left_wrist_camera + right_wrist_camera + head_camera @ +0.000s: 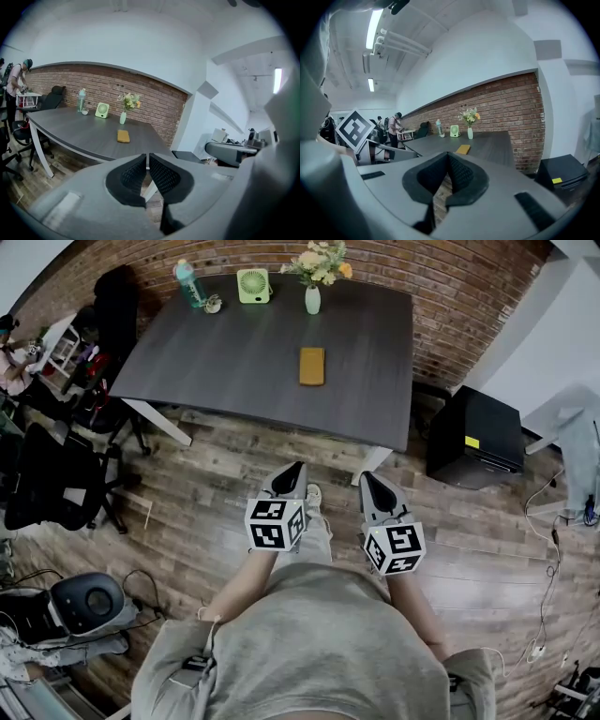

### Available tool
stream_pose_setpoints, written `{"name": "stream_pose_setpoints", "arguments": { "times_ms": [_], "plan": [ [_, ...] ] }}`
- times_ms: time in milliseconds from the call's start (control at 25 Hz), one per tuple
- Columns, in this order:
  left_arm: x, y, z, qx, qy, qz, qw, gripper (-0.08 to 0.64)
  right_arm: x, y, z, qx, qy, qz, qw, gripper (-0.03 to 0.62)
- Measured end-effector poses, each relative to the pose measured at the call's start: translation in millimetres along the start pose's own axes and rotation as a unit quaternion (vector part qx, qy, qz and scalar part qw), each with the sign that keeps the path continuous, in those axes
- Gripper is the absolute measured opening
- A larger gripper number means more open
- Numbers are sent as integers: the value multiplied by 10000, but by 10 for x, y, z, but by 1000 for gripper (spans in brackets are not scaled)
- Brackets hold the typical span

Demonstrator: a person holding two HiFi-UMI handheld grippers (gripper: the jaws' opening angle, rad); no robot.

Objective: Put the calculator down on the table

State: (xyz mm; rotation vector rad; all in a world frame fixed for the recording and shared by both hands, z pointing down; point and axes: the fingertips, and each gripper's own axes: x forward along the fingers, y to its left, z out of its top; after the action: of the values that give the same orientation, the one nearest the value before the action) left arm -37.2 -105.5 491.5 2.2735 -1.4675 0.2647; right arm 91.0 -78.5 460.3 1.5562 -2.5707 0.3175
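Observation:
A yellow calculator (311, 366) lies flat on the dark grey table (225, 371), a little right of the middle; it also shows as the calculator (123, 136) and the calculator (463, 149) in the gripper views. My left gripper (297, 468) and my right gripper (366, 477) hover over the wooden floor, short of the table's near edge, well apart from the calculator. Both point toward the table. Each has its jaws closed together with nothing between them, as seen at the left gripper (146, 159) and the right gripper (449, 159).
At the table's far edge stand a vase of flowers (314, 277), a small green fan (253, 285) and a teal bottle (189, 281). A black box (476, 437) sits on the floor to the right. Office chairs (47, 479) crowd the left, where a person stands.

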Motion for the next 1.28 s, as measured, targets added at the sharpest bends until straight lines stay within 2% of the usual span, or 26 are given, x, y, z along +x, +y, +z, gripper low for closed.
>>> {"name": "stream_pose_setpoints", "arguments": {
  "times_ms": [640, 1280],
  "plan": [
    [-105, -19, 5, -5, -72, -20, 10000, 32, -71, 76, -6, -197, 51, 39, 9998, 2],
    [-132, -87, 6, -49, -121, -37, 9999, 32, -104, 52, 36, -197, -67, 3, 9998, 2]
  ]
}}
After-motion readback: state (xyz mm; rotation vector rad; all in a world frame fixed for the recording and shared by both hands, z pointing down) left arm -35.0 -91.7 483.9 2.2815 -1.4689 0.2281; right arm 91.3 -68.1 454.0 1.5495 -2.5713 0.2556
